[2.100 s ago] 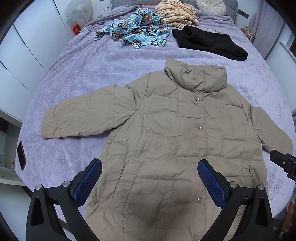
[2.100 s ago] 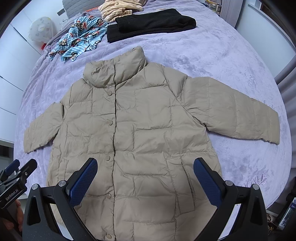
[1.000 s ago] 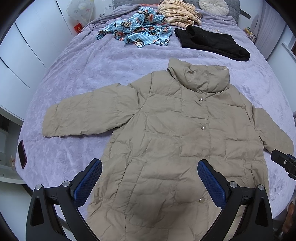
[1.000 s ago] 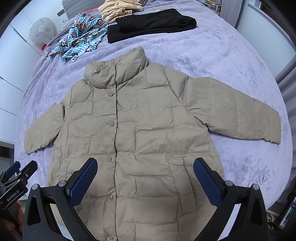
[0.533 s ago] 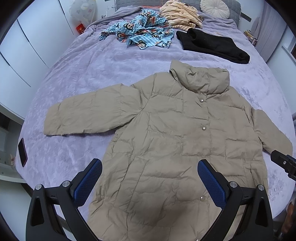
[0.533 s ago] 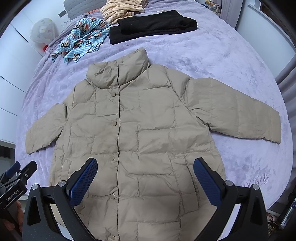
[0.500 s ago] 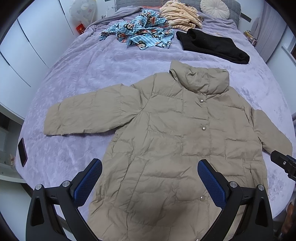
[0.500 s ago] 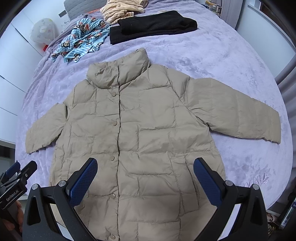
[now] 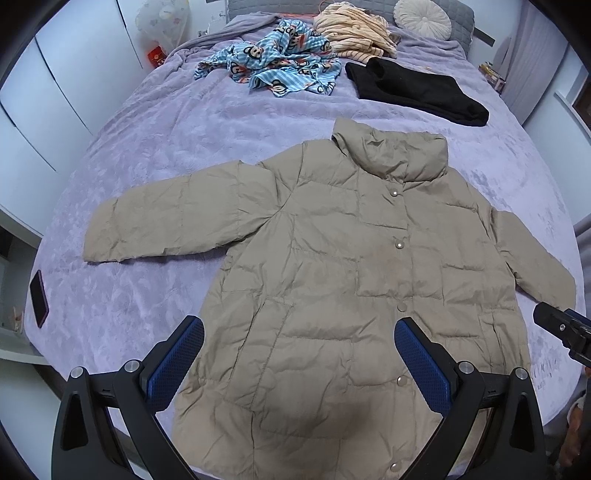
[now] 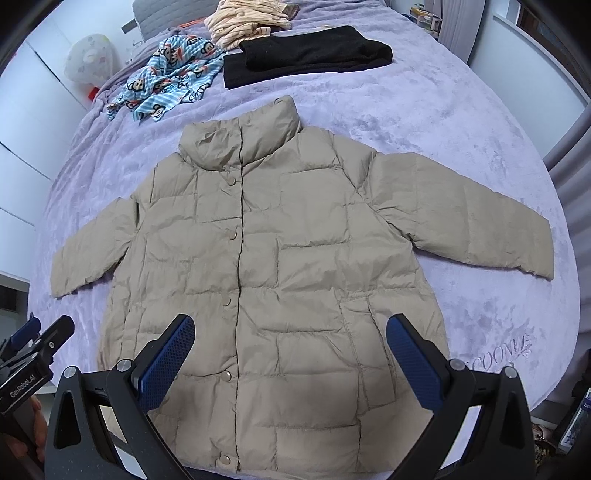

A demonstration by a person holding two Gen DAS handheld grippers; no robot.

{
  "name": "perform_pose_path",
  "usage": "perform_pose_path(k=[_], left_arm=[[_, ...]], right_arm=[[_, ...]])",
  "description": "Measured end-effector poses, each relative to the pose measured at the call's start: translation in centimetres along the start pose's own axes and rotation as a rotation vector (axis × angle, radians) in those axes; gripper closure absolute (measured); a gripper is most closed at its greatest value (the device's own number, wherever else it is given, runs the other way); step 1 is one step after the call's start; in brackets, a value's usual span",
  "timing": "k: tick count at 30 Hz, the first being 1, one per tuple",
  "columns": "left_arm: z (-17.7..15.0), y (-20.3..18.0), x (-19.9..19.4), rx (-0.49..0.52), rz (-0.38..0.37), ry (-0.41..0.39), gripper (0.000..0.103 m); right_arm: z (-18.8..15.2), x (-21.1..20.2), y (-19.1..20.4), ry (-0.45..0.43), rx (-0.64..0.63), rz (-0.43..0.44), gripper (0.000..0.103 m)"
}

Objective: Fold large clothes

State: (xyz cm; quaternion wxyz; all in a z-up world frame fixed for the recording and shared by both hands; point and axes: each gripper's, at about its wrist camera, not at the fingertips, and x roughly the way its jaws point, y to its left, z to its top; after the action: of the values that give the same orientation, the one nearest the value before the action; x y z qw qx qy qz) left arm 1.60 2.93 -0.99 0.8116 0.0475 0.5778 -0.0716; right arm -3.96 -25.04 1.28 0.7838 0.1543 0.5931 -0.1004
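Note:
A beige puffer jacket [image 9: 343,266] lies flat and buttoned on the purple bed, collar at the far end, both sleeves spread out; it also shows in the right wrist view [image 10: 280,251]. My left gripper [image 9: 299,354] is open and empty, held above the jacket's lower left part. My right gripper [image 10: 290,350] is open and empty, held above the lower right part near the hem. Neither touches the jacket.
At the head of the purple bed [image 9: 155,140] lie a blue monkey-print garment [image 9: 273,62], a folded black garment [image 9: 417,90] and a striped cream garment [image 9: 354,27]. A phone [image 9: 38,302] lies at the bed's left edge. White wardrobes stand to the left.
Both grippers have drawn back and risen slightly, so more of the jacket's hem and the far bed shows. The jacket has not moved. Both stay open.

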Motion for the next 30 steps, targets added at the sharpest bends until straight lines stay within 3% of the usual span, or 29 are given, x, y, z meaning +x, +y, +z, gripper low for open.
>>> perform_pose_path(k=[6,13,19,21,26,30], left_arm=[[-0.3,2.9,2.2,-0.088,-0.152,0.042,0.0],[-0.1,11.0,6.1,-0.271,-0.206,0.014,0.0],[0.6,19.7,12.6,-0.423,-0.214,0.005,0.0],[0.7,22.5,15.4,-0.499,-0.26,0.002,0.0],[1.0,27.9,22.2,-0.675,-0.364,0.011,0.0],[2.7,30.1,25.1,-0.726,-0.417,-0.023,0.0]], right_arm=[[-0.9,0.9,1.4,0.02,-0.032,0.052,0.0],[-2.0,4.4,5.4,0.086,-0.106,0.123,0.0],[-3.1,9.8,9.6,0.206,-0.112,0.176,0.0],[-3.0,11.4,10.8,0.224,-0.104,0.189,0.0],[-2.6,14.5,14.0,0.21,-0.151,0.212,0.0],[-1.6,16.3,16.3,0.192,-0.166,0.231,0.0]])
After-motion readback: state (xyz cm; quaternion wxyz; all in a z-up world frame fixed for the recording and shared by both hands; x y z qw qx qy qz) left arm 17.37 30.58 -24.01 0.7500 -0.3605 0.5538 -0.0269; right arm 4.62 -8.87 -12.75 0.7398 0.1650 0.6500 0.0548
